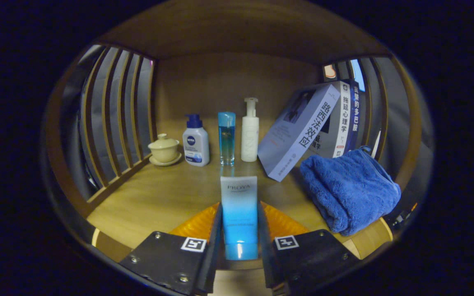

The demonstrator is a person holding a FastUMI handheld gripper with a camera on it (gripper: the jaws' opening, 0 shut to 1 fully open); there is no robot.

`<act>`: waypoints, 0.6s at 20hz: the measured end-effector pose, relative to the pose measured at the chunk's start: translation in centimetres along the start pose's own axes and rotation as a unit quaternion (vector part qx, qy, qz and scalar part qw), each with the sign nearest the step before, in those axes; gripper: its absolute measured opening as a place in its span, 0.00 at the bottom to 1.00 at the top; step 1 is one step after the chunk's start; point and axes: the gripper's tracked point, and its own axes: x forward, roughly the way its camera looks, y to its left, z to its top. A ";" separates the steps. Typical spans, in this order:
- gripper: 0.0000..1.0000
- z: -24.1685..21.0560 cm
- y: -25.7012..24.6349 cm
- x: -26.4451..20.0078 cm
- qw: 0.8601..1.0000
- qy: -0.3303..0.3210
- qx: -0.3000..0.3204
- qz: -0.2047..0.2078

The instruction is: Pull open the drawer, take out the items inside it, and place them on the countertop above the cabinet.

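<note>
A blue and white tube (239,209) stands upright between my fingers, and my gripper (239,224) is shut on it just above the wooden countertop (154,197). A folded blue towel (350,189) lies on the countertop to the right of the fingers. The drawer is out of sight.
At the back stand a lidded cream cup on a saucer (164,149), a white bottle with a blue cap (196,142), a slim blue bottle (226,137) and a white pump bottle (250,131). Several books (303,131) lean at the back right. Slatted wooden sides (113,123) flank the shelf.
</note>
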 end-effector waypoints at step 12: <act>0.97 2.0 0.2 -6.1 1.000 -0.026 -0.008 0.012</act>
